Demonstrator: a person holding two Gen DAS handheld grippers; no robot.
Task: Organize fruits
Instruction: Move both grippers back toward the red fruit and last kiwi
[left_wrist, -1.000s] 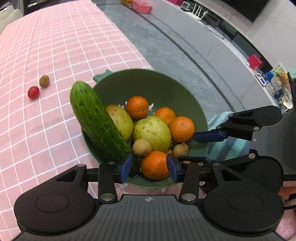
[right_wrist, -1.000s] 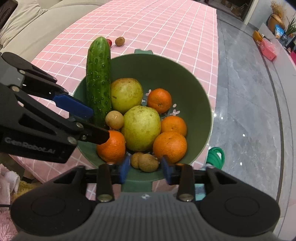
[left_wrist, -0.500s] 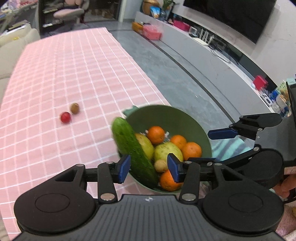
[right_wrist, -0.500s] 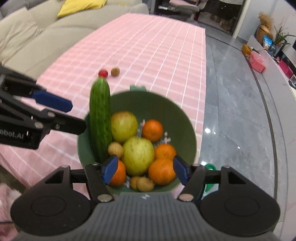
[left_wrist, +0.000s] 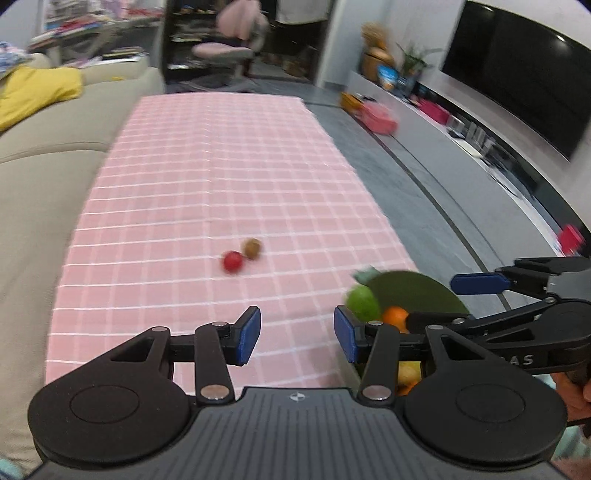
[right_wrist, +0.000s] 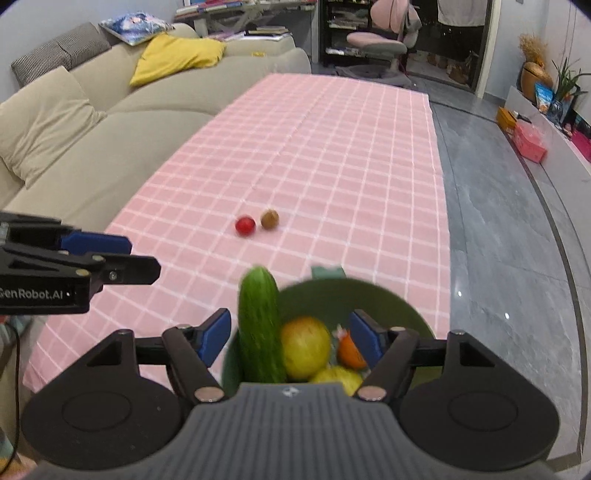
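A long table under a pink checked cloth (right_wrist: 332, 155) is shown running from the bottom of the frame up toward the centre, with a beige sofa (right_wrist: 74, 122) along its left side and grey floor to the right. At the table's near end, low and centre in the right wrist view, a green bowl (right_wrist: 402, 306) is seen already loaded: a cucumber (right_wrist: 258, 325) stands propped against its left rim, beside a yellow-green pear (right_wrist: 304, 347), an orange (right_wrist: 349, 350) and more fruit half hidden below. Most of the sorting is therefore judged done. Two small pieces remain out on the cloth, well apart from the bowl, just above the middle of the frame: a red cherry tomato (right_wrist: 245, 225) and, just beside it on the right, a small brown fruit (right_wrist: 269, 219); whether they touch cannot be told. The right gripper (right_wrist: 290, 338) is held above the bowl, its jaws having just been opening, spread wide and gripping nothing, though the cucumber and pear appear between them in the picture. The left gripper (left_wrist: 297, 334) is pointed at bare cloth, about half open and empty, with the two stray pieces above it in its view. Those two are judged to be what is left to collect.
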